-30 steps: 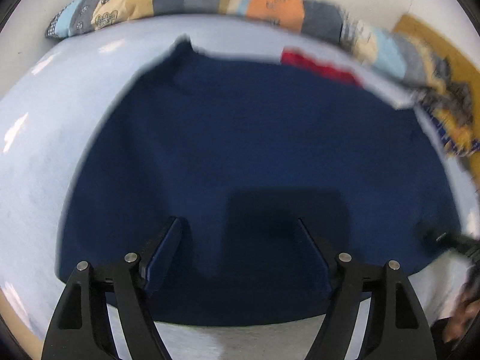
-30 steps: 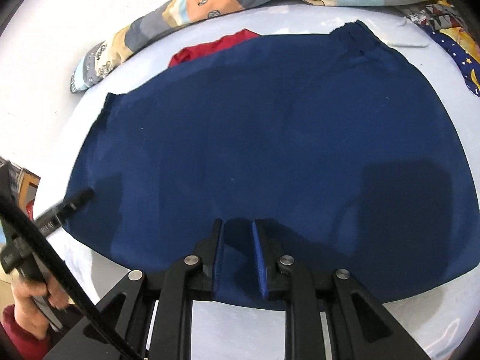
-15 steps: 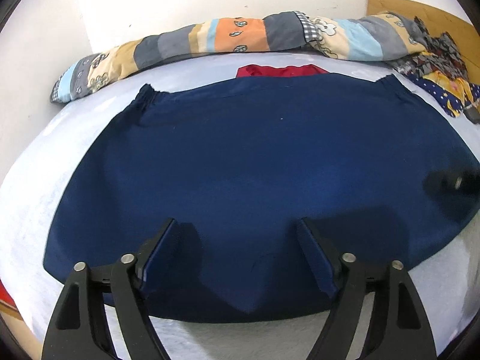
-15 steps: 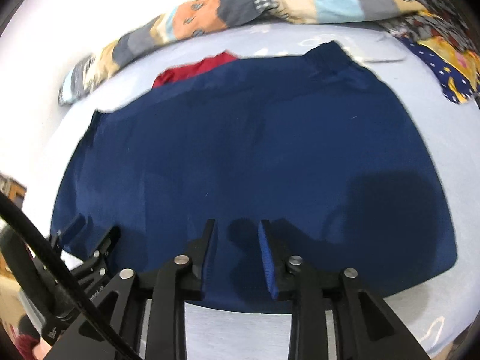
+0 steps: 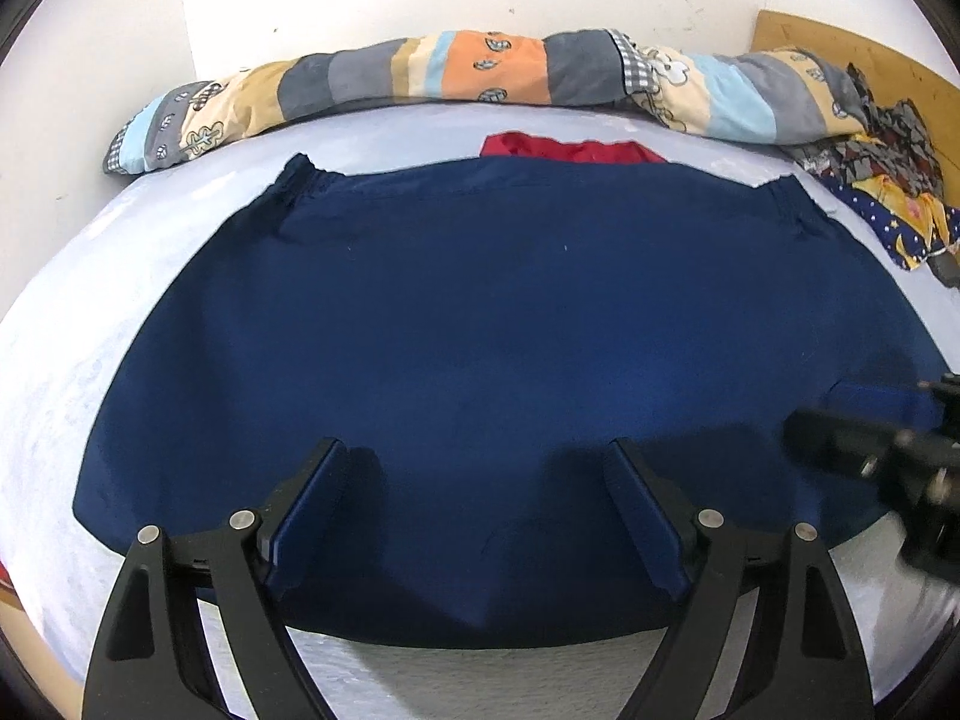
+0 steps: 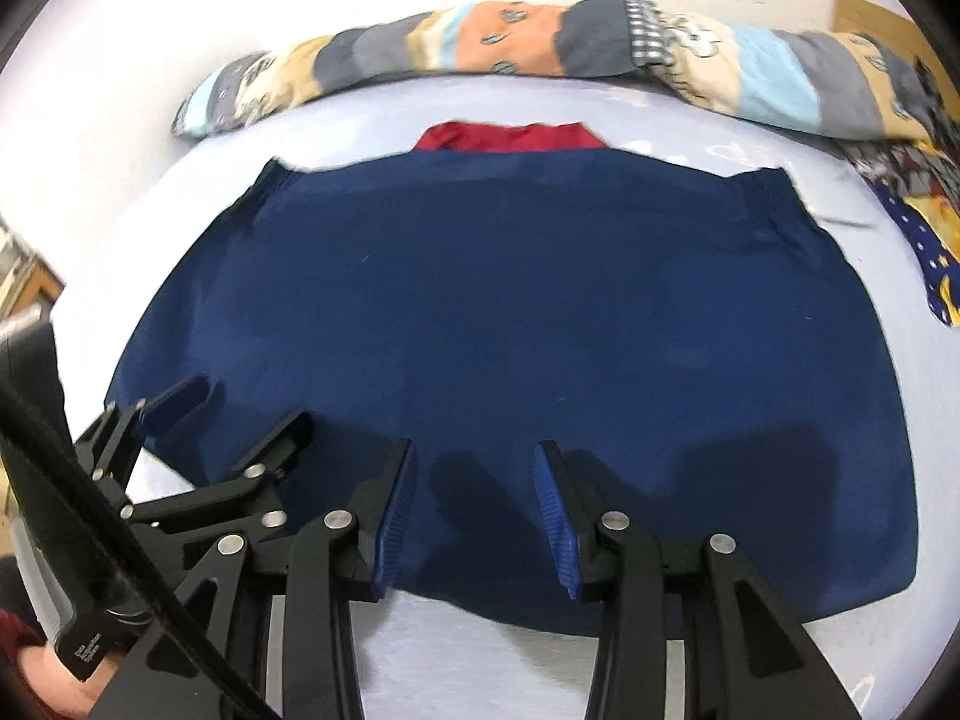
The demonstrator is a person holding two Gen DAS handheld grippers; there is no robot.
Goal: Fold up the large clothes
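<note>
The navy garment (image 5: 480, 348) lay flat on the bed, its elastic edge beside the red cloth (image 5: 570, 151). The left tool (image 5: 474, 516) and right tool (image 6: 474, 516) were both opening, pinching nothing — a shallow bite at the near edge could slip and skew the fold.

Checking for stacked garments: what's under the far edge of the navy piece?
A red garment pokes out from under the navy garment's far edge, on the pale sheet. Only a strip shows; how far it reaches beneath is covered.

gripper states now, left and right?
Left gripper: open wide and opening further, above the navy garment, gripping nothing.
Right gripper: open and opening, over the garment's near edge, nothing clamped.
</note>
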